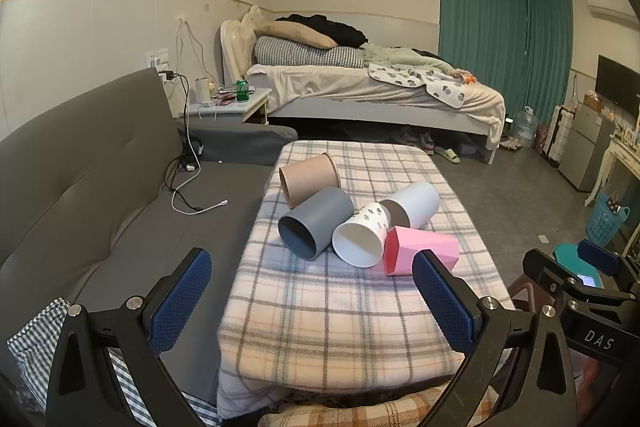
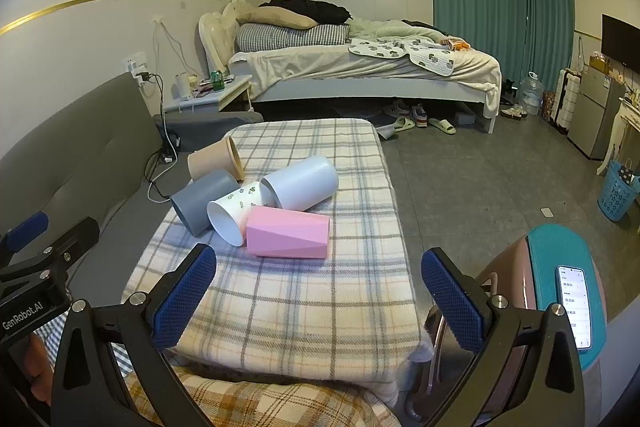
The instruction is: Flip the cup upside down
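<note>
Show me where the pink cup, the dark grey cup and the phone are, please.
pink cup [image 2: 288, 233]: right wrist view, on its faceted side wall.
dark grey cup [image 1: 320, 217]: left wrist view, on its outer side wall.
phone [image 2: 576, 305]: right wrist view, on its lit screen.

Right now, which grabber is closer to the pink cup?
Right, though not by much. The right gripper sits almost straight behind the pink cup; the left gripper is back and off to the cup's left.

Five cups [image 1: 316, 223] lie on one plaid blanket [image 1: 340, 315].
</note>
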The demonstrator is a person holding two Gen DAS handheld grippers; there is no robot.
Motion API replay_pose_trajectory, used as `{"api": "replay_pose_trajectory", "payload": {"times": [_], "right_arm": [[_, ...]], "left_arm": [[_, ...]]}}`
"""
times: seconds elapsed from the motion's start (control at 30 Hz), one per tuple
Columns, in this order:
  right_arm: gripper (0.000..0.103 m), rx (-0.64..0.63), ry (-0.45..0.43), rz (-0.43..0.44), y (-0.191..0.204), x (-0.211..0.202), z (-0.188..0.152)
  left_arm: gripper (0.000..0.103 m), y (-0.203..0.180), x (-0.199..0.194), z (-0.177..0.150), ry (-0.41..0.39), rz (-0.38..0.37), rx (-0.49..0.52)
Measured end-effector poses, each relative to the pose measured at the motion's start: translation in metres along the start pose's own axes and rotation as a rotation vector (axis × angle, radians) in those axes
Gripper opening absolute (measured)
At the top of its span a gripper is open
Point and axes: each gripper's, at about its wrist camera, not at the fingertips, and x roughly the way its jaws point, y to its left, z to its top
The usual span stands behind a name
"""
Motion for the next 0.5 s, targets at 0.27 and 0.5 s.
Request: {"api": "replay_pose_trajectory", "payload": {"times": [0.27, 0.5], "right_arm": [[0.103, -0.002, 0.003, 0.003, 0.0003, 0.0009, 0.0001], [0.103, -0.001, 0.004, 0.005, 0.0004, 0.0010, -0.0001]], "left_arm": [[0.103, 0.0007, 0.0026, -0.0053, 0.002, 0.002, -0.004], [0.103, 0.0014, 0.0031, -0.0054, 0.006, 0.001, -0.006]]}}
